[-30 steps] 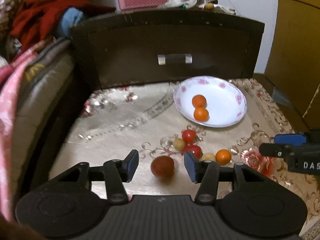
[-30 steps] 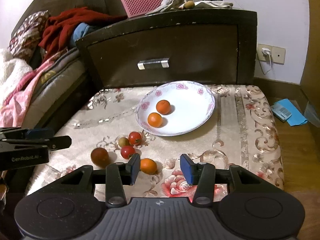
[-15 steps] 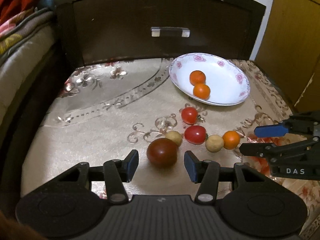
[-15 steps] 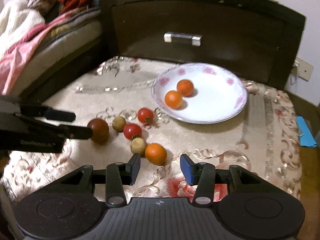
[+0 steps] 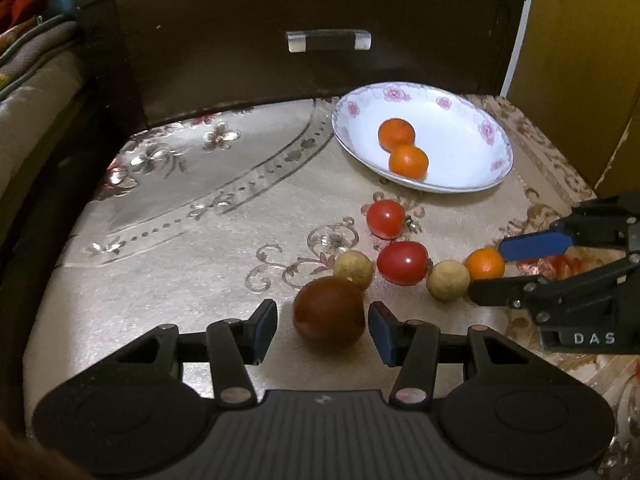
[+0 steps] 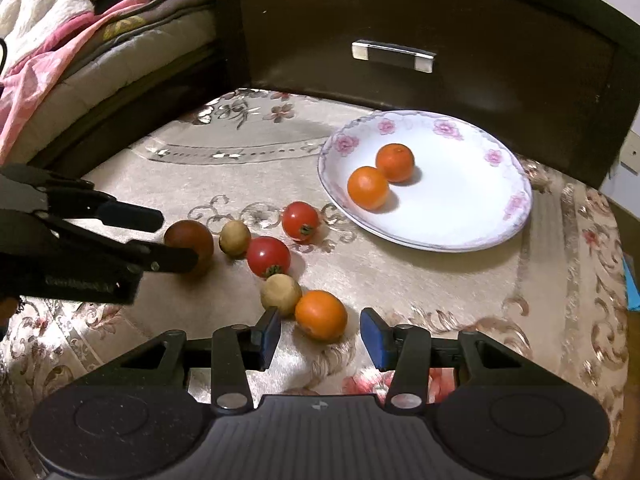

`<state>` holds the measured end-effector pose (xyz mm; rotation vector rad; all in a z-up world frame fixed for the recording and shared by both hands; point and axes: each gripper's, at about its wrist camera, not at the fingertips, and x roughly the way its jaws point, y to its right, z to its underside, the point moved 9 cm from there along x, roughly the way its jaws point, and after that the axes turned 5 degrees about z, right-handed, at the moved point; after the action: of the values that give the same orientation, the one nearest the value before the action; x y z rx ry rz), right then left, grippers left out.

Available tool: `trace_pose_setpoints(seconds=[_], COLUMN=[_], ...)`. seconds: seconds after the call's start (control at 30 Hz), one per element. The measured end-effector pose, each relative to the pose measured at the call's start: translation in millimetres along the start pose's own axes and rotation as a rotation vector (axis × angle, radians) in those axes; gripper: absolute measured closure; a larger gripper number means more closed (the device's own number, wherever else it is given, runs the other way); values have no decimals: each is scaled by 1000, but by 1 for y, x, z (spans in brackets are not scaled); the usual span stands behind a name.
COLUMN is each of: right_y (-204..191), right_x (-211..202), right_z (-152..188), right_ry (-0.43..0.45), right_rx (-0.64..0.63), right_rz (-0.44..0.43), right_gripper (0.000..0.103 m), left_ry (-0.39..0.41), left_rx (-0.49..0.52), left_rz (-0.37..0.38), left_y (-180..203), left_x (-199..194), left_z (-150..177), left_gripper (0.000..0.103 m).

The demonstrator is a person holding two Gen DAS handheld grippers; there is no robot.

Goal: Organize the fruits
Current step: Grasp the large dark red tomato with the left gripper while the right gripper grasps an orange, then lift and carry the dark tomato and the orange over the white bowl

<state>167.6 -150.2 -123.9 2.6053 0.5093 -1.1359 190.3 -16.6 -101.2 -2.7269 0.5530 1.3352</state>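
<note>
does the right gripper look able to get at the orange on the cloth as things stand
Probably yes: the right gripper is open with the loose orange between its fingers. A tan fruit touching it beside the left finger might get nudged.

oranges (image 6: pixel 368 187) x3 | red tomatoes (image 6: pixel 268 256) x2 | dark tomato (image 5: pixel 329 312) x1 | tan fruits (image 6: pixel 281 294) x2 | plate (image 6: pixel 472 216) x1

The left gripper (image 5: pixel 322 326) stands wide, a dark red round tomato (image 5: pixel 329 312) between its blue-padded fingers (image 5: pixel 382 330), touching neither. Just beyond lie two tan round fruits (image 5: pixel 354 269), two bright red tomatoes (image 5: pixel 402 262) and a small orange (image 5: pixel 485 264), which sits between the right gripper's (image 5: pixel 494 268) parted fingers. The white floral-rimmed plate (image 5: pixel 472 136) holds two oranges (image 5: pixel 408 161) on the beige embroidered counter (image 5: pixel 192 240).
</note>
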Motion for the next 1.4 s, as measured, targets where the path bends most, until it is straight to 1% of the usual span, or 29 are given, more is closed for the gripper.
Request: trace_pose_setpoints(seconds=[0.2,0.33,0.5,0.6,0.67,0.7,0.87,0.97,1.07,1.2,1.4], right_y=[7,2,2,3,4,4,4,7,10,9,8], right_x=[9,13,16,17,16,16,12,10,6,1,0], right_z=[5,3,1,-1,-1,0,3,5,9,14,16], right_ry=[-27,-23,-12,-7,-11,-11,-19,-26,-36,-47,-50], right_rx=[19,-4,3,12,14,12,10,20,35,30,13], right_rz=[-6,-8,-10,-10,-10,-10,-12,-9,-13,-21,-20], right_gripper=[64,64,64,69,78,80,80,80,80,80,80], left_ry=[-11,-24,-9,-1,3,1,-11,-29,-41,-61,-62], left_rx=[-11,-13,-3,-6,-16,-19,-18,-36,-23,-25,8], left_rz=[-1,-1,-14,-13,-1,-1,-4,27,41,87,85], left_y=[-2,-3,-2,-2,-1,-1,0,3,10,21,28], left_x=[10,18,20,19,18,18,17,15,12,12,12], left_z=[-1,1,-1,0,-1,-1,0,2,5,8,9], left_gripper=[45,45,45,48,54,54,54,54,54,54,54])
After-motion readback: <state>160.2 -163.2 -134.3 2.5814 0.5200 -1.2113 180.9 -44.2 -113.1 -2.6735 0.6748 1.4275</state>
